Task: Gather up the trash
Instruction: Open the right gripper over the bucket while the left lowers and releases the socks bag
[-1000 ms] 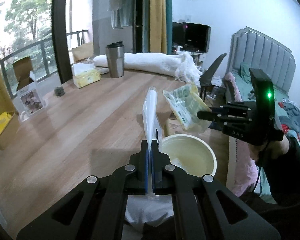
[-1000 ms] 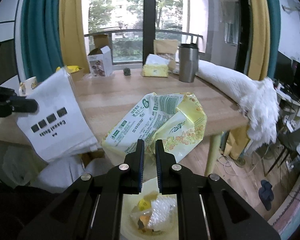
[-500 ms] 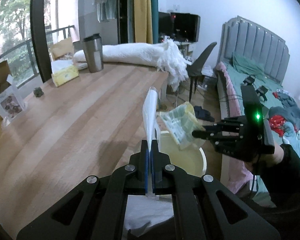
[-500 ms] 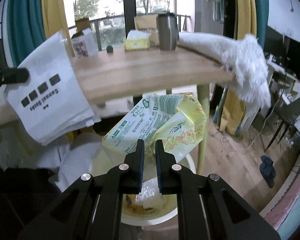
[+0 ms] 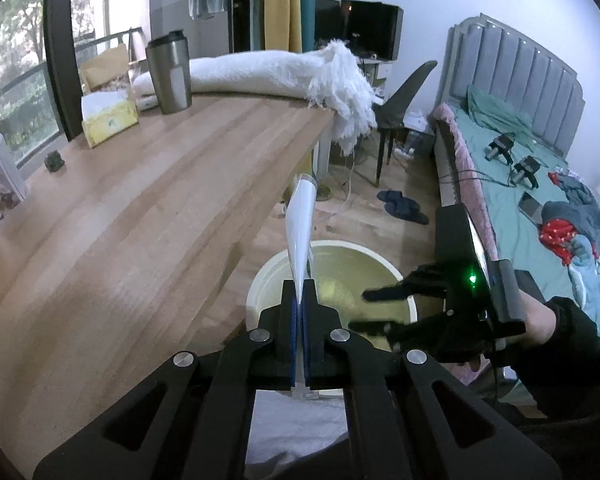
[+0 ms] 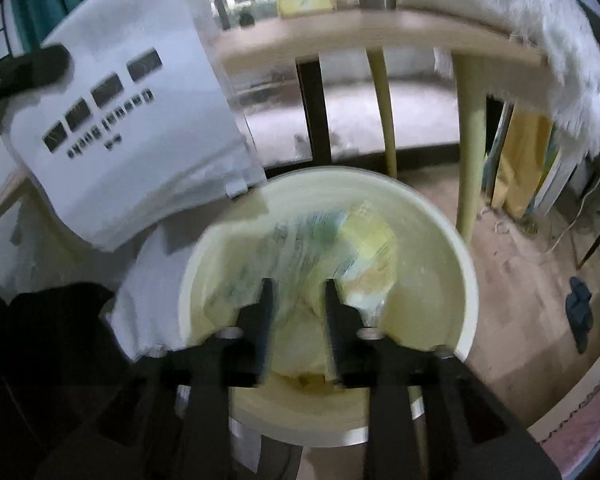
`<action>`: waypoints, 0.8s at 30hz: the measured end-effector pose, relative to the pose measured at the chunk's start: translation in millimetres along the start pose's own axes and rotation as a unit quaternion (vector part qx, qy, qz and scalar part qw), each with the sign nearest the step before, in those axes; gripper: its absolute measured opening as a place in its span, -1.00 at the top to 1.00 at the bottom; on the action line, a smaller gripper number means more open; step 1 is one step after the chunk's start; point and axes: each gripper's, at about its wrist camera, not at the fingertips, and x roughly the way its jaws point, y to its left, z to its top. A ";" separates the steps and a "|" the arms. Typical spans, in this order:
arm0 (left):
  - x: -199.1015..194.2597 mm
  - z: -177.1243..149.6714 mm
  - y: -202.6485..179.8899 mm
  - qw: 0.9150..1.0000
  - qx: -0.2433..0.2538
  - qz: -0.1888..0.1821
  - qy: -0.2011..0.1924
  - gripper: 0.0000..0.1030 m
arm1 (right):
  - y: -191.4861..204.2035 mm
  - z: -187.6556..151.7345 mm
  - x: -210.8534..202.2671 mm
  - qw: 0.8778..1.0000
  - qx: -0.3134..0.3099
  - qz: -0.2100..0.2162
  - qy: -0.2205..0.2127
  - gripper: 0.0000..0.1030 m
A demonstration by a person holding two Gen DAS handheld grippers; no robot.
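The left gripper (image 5: 299, 300) was clamped on a white bag (image 6: 132, 120), holding it just over the bin's (image 6: 452, 240) rim beside the counter (image 5: 140, 220). The right gripper (image 6: 296, 292) hung over the bin, jaws opening, with the blurred yellow wrapper (image 6: 340, 236) just beyond them inside the bin.

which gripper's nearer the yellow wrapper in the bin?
Right. The right gripper is over the bin, its fingers opening either side of the wrapper. The left gripper sits off toward the table side, holding a white bag.
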 end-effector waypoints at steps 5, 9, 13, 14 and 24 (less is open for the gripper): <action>18.9 3.9 -2.7 1.000 0.000 0.000 0.016 0.94 | -12.8 -5.9 -5.5 1.000 0.008 0.000 -0.009 -0.22; 37.4 7.6 -8.4 1.000 0.008 -0.001 0.030 0.94 | -24.3 -6.5 -13.6 0.999 0.018 -0.016 -0.021 -0.22; 59.3 10.1 -15.8 0.999 0.017 0.007 0.045 0.94 | -36.7 -9.2 -24.3 0.998 0.029 -0.037 -0.035 -0.22; 63.9 11.0 -17.1 0.999 0.019 0.008 0.048 0.94 | -38.6 -9.9 -25.2 0.998 0.032 -0.040 -0.036 -0.22; 109.1 10.4 -21.6 0.995 0.014 0.027 0.097 0.93 | -62.5 -16.9 -34.4 0.994 0.053 -0.072 -0.064 -0.22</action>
